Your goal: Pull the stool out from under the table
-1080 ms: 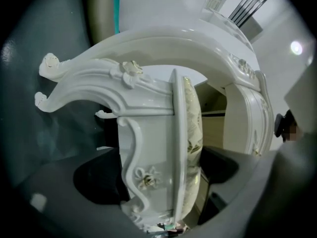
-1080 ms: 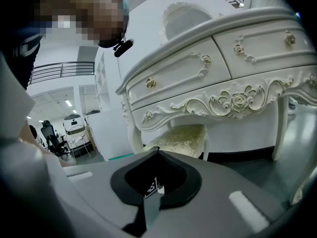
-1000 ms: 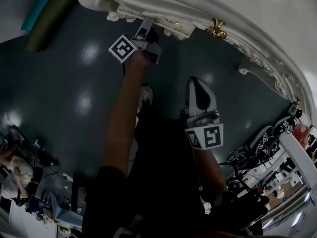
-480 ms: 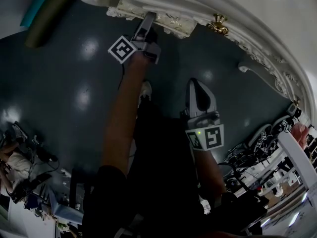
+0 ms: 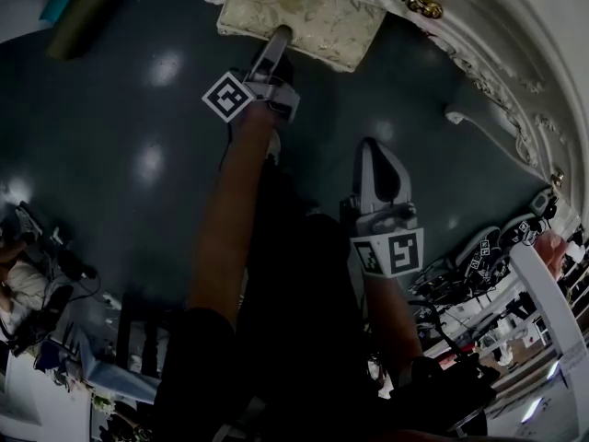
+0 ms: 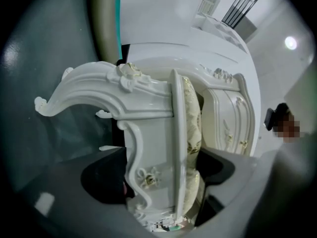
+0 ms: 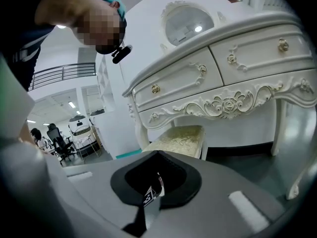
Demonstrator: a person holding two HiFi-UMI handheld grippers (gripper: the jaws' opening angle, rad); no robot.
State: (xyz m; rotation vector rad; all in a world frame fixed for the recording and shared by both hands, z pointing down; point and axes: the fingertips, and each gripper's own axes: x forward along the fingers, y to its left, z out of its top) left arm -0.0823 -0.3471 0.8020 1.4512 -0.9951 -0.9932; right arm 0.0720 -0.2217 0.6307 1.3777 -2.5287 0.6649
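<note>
The stool [image 5: 304, 18], white carved frame with a pale gold brocade cushion, stands at the top of the head view, its seat showing in front of the white dressing table [image 5: 515, 35]. My left gripper [image 5: 279, 37] reaches to its near edge. In the left gripper view the left gripper [image 6: 163, 180] has its jaws wide, one pad on the carved apron [image 6: 143, 175] and the other on the cushion [image 6: 192, 133]. My right gripper [image 5: 375, 150] hangs apart, shut and empty. In the right gripper view the right gripper [image 7: 156, 182] faces the stool [image 7: 181, 135] below the table [image 7: 223, 68].
The dark glossy floor [image 5: 138, 127] spreads left of the stool. A green roll [image 5: 87, 17] lies at the far left. A curved table leg [image 5: 479, 127] stands to the right. Cables and gear [image 5: 497, 256] crowd the right, a cluttered desk [image 5: 46, 293] the lower left.
The stool has slid out from under the table toward me with the left gripper on its edge; its cushion now shows. The right gripper has hardly shifted.
</note>
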